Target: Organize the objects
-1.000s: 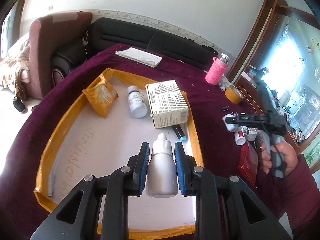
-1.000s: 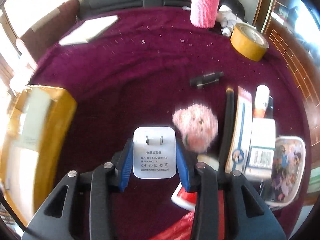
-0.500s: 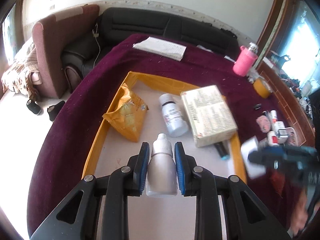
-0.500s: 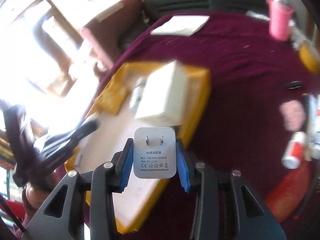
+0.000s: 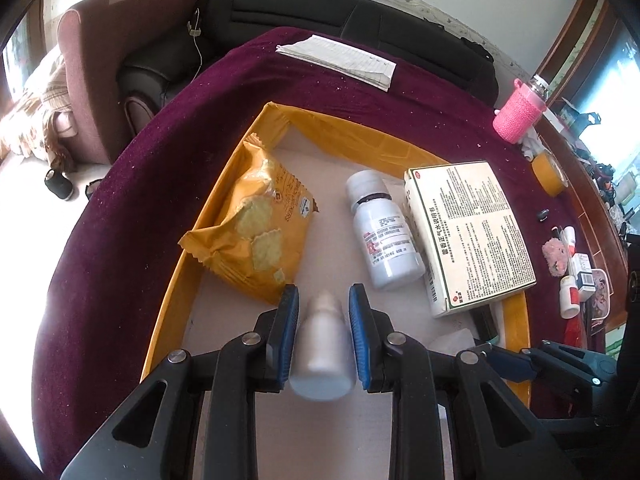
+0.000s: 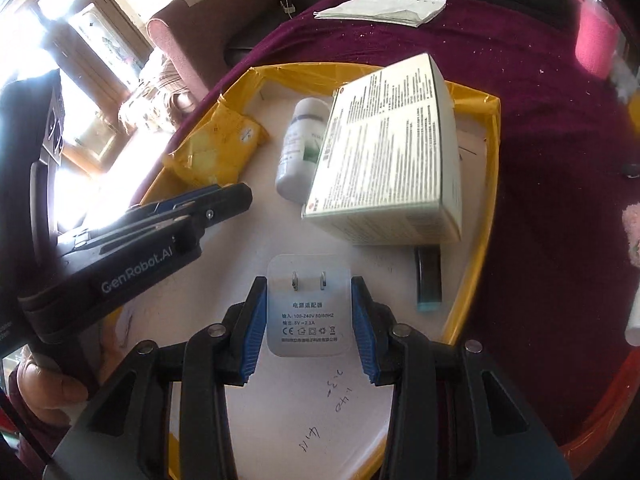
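Note:
A shallow cardboard tray with yellow-taped rim point(image 5: 224, 184) point(image 6: 486, 216) lies on the purple tablecloth. In it are a yellow cracker packet point(image 5: 256, 228) point(image 6: 216, 148), a white pill bottle point(image 5: 380, 228) point(image 6: 298, 144), a white medicine box point(image 5: 472, 236) point(image 6: 392, 152) and a dark tube point(image 6: 428, 280). My left gripper point(image 5: 323, 312) has its jaws slightly apart around a small white dropper bottle point(image 5: 323, 352), blurred, over the tray floor. My right gripper point(image 6: 308, 312) has its pads just off a white power adapter point(image 6: 308, 312) above the tray floor. The left gripper shows in the right wrist view point(image 6: 208, 204).
Folded paper point(image 5: 340, 60) lies at the table's far side. A pink knitted bottle point(image 5: 518, 114), a yellow tape roll point(image 5: 550, 174), a pink fluffy toy point(image 5: 556, 256) and several small items point(image 5: 576, 284) sit on the right. A sofa and armchair stand beyond the table.
Both grippers moved over the tray and lowered. The jaws of both have widened a little; the dropper bottle looks blurred and lower between the left fingers.

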Motion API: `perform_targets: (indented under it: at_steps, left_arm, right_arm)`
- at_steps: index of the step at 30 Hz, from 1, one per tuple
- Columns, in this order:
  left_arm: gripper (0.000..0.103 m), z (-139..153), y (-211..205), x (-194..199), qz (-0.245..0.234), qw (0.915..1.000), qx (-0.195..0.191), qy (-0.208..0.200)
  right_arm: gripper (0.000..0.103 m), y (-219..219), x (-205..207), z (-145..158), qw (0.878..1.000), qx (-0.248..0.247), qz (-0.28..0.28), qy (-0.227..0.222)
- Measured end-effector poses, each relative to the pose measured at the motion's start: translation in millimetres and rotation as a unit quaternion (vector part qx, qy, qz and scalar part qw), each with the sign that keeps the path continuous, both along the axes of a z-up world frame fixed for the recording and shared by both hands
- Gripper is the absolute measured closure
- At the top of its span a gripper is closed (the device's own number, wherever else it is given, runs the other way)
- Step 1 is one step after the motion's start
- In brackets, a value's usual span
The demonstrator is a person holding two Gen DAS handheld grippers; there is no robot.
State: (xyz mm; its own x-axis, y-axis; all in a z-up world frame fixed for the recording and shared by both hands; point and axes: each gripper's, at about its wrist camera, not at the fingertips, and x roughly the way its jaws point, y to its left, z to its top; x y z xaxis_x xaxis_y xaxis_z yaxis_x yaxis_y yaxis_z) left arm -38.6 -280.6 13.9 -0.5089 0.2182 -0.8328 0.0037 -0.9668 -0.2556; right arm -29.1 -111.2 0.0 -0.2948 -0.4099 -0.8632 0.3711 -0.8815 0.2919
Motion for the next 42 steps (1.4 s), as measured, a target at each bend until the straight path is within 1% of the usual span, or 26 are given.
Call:
perform_targets:
  at_steps: [2,4,5,7,10,12,13,14,15,17,19,21,22,23,25,26,27,29,30,31,32,35,37,38,40,42]
  left_arm:
    - [0.079,-1.3,-2.7,0.1,0.000,0.9999,0.013,-0.003]
    - [0.069,-2.2,-5.4,-1.2,-0.001,0.9995,0.029,-0.007]
    - [0.059,-1.9,-6.8,-1.3,0.000,0.9993,0.037,-0.008]
    - [0.058,1.2,-8.8,-0.9,-0.001,0.9985,0.055,-0.008]
    - [0.056,13.7,-13.7,6.0,0.008,0.9980,0.062,0.006]
    - [0.048,24.8,-20.4,17.4,0.017,0.9973,0.068,0.023]
    - [0.046,29.6,-23.4,23.2,0.024,0.9966,0.072,0.032]
    - [0.044,35.4,-27.4,32.3,0.033,0.9955,0.078,0.044]
    - [0.043,40.4,-31.2,41.5,0.042,0.9940,0.085,0.055]
    - [0.043,47.4,-36.3,57.9,0.050,0.9913,0.097,0.073]
    - [0.043,51.9,-39.9,68.2,0.054,0.9893,0.105,0.086]
    - [0.043,53.5,-42.9,75.9,0.061,0.9880,0.106,0.094]
    - [0.043,53.2,-44.3,78.6,0.065,0.9877,0.107,0.094]
    - [0.043,52.5,-45.2,80.9,0.065,0.9873,0.110,0.094]
    - [0.043,51.4,-43.8,81.8,0.062,0.9877,0.110,0.093]
    - [0.043,51.1,-42.3,81.7,0.061,0.9883,0.104,0.093]
    - [0.043,50.5,-40.9,80.7,0.060,0.9886,0.101,0.094]
    - [0.043,50.2,-35.7,79.2,0.057,0.9891,0.097,0.095]
    - [0.043,50.1,-33.5,80.3,0.054,0.9891,0.097,0.097]
    - [0.043,50.3,-30.9,79.8,0.053,0.9889,0.099,0.097]
    - [0.043,50.5,-28.7,80.7,0.051,0.9889,0.099,0.098]
    - [0.043,51.8,-22.2,82.9,0.047,0.9891,0.099,0.099]
    - [0.043,53.3,-18.5,85.1,0.045,0.9893,0.097,0.099]
    - [0.043,54.6,-16.5,86.4,0.045,0.9896,0.094,0.100]
    - [0.043,58.6,-9.4,90.6,0.040,0.9900,0.086,0.105]
    - [0.043,65.3,3.6,95.9,0.027,0.9904,0.077,0.112]
  right_arm:
    - [0.065,-0.6,-2.7,-1.3,1.000,0.006,0.003,0.005]
    - [0.062,-5.9,1.1,-0.1,1.000,0.011,0.010,0.020]
    - [0.062,-5.8,0.9,0.8,1.000,0.008,0.013,0.023]
    - [0.062,-4.2,4.2,7.6,1.000,-0.001,0.013,0.027]
    - [0.062,8.1,8.8,27.5,0.999,-0.021,0.007,0.045]
    - [0.061,26.7,7.9,49.2,0.996,-0.038,-0.016,0.075]
    - [0.053,33.7,4.8,57.8,0.995,-0.042,-0.028,0.089]
    - [0.047,42.6,-2.6,67.9,0.992,-0.042,-0.049,0.108]
    - [0.041,47.2,-7.1,74.2,0.990,-0.041,-0.064,0.118]
    - [0.041,49.8,-27.9,80.0,0.988,-0.037,-0.085,0.124]
    - [0.041,47.1,-49.9,77.2,0.988,-0.034,-0.103,0.112]
    - [0.041,37.8,-69.6,63.0,0.991,-0.035,-0.104,0.077]
    - [0.041,32.6,-74.7,53.4,0.993,-0.034,-0.100,0.052]
    - [0.039,24.4,-80.0,42.3,0.995,-0.045,-0.087,0.025]
    - [0.039,11.5,-71.9,31.3,0.997,-0.053,-0.061,0.005]
    - [0.039,3.7,-71.8,25.5,0.997,-0.065,-0.039,-0.009]
    - [0.039,-0.1,-70.9,22.4,0.997,-0.069,-0.030,-0.017]
    - [0.039,0.2,-72.3,17.4,0.997,-0.066,-0.030,-0.025]
    - [0.039,4.3,-74.9,14.5,0.996,-0.075,-0.033,-0.033]
    - [0.039,10.0,-77.4,12.0,0.995,-0.085,-0.041,-0.044]
    - [0.039,19.2,-81.3,9.9,0.993,-0.090,-0.061,-0.048]
    - [0.039,39.2,-84.7,15.3,0.991,-0.080,-0.102,-0.033]
    - [0.039,51.9,-80.4,21.9,0.988,-0.114,-0.103,-0.033]
    - [0.039,58.3,-72.4,33.2,0.987,-0.121,-0.103,-0.018]
    - [0.039,69.0,-55.1,54.9,0.989,-0.109,-0.098,0.017]
    - [0.039,85.3,-30.0,82.4,0.989,-0.079,-0.097,0.077]
